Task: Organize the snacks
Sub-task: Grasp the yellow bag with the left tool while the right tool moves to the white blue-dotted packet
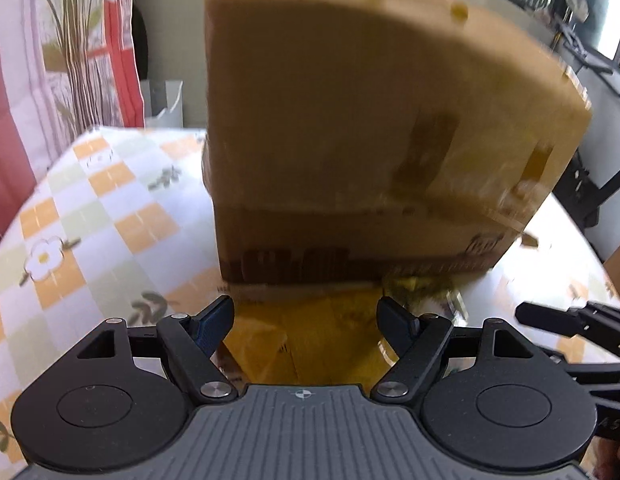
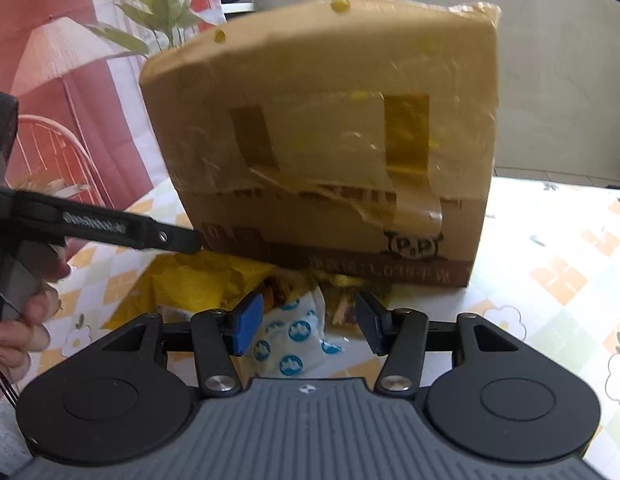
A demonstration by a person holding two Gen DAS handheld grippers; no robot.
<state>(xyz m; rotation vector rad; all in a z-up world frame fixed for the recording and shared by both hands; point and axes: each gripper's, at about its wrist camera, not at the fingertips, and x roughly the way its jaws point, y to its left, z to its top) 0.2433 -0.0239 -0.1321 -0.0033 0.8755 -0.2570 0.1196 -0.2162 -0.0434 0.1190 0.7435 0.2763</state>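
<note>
A taped cardboard box [image 1: 350, 120] [image 2: 330, 140] with a panda logo stands on the table, and snack packets spill out from under its near edge. A yellow packet [image 1: 322, 340] [image 2: 205, 280] lies in front of the box. My left gripper [image 1: 305, 312] hangs open just over it, pads apart and off it. A white packet with blue logos [image 2: 289, 340] lies beside the yellow one, below my right gripper [image 2: 307, 304], which is open and presses on nothing. Small wrapped snacks [image 2: 342, 304] sit further in. The left gripper's finger [image 2: 169, 238] reaches towards the box's lower left corner.
The table wears a checked cloth [image 1: 89, 220] [image 2: 550, 280] with orange squares and flowers. A red patterned curtain [image 1: 29, 80] hangs at the left. A hand [image 2: 17, 320] holds the left tool. The right gripper's fingers [image 1: 570, 320] show at the left view's right edge.
</note>
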